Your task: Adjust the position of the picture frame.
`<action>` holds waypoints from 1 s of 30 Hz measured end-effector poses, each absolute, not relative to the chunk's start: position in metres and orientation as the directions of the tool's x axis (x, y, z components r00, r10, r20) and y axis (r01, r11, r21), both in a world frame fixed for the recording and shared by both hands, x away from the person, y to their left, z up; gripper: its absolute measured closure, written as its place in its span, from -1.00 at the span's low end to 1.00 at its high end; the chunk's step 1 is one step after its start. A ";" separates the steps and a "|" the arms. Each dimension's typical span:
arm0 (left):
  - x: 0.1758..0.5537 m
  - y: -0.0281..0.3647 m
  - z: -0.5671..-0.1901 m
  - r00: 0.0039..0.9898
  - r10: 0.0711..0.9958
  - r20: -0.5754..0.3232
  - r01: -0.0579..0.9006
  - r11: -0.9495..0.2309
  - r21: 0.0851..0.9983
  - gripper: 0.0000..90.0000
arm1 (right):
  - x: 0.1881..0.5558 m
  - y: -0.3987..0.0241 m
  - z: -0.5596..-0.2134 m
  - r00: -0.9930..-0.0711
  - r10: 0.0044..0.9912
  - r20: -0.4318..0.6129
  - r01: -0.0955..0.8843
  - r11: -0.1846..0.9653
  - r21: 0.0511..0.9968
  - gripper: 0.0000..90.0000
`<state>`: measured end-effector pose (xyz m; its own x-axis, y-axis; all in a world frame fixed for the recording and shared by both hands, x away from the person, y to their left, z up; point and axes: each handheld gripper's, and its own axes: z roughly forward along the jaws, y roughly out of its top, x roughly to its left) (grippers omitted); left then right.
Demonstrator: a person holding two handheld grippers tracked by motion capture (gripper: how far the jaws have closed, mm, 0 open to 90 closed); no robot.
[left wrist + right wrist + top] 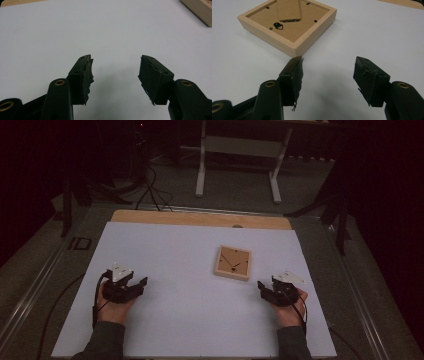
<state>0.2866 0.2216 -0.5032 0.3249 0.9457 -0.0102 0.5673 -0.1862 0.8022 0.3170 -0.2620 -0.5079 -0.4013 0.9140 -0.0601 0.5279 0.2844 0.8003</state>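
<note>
A small wooden picture frame lies face down on the white tabletop, its brown backing, stand flap and hanging ring up. The right gripper view has the frame just beyond my right gripper, whose jaws are open with nothing between them. That right gripper rests on the table to the frame's lower right. At the left side of the table my left gripper is open and empty; in its own view the left gripper faces bare white surface, with a corner of the frame at top right.
A strip of bare wooden tabletop runs along the far edge of the white sheet. Beyond it stand a white table frame and cables on the floor. Dark stands flank the table.
</note>
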 end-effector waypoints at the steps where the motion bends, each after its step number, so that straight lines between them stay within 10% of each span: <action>1: 0.287 0.223 -0.503 0.323 0.946 -0.012 0.568 -0.183 0.803 -0.04 | 0.317 -0.262 -0.508 -0.402 0.914 -0.060 0.526 0.284 0.801 -0.11; 30: 0.290 0.235 -0.510 0.361 0.932 -0.008 0.600 -0.226 0.767 -0.08 | 0.318 -0.248 -0.505 -0.457 0.888 -0.053 0.514 0.312 0.799 -0.08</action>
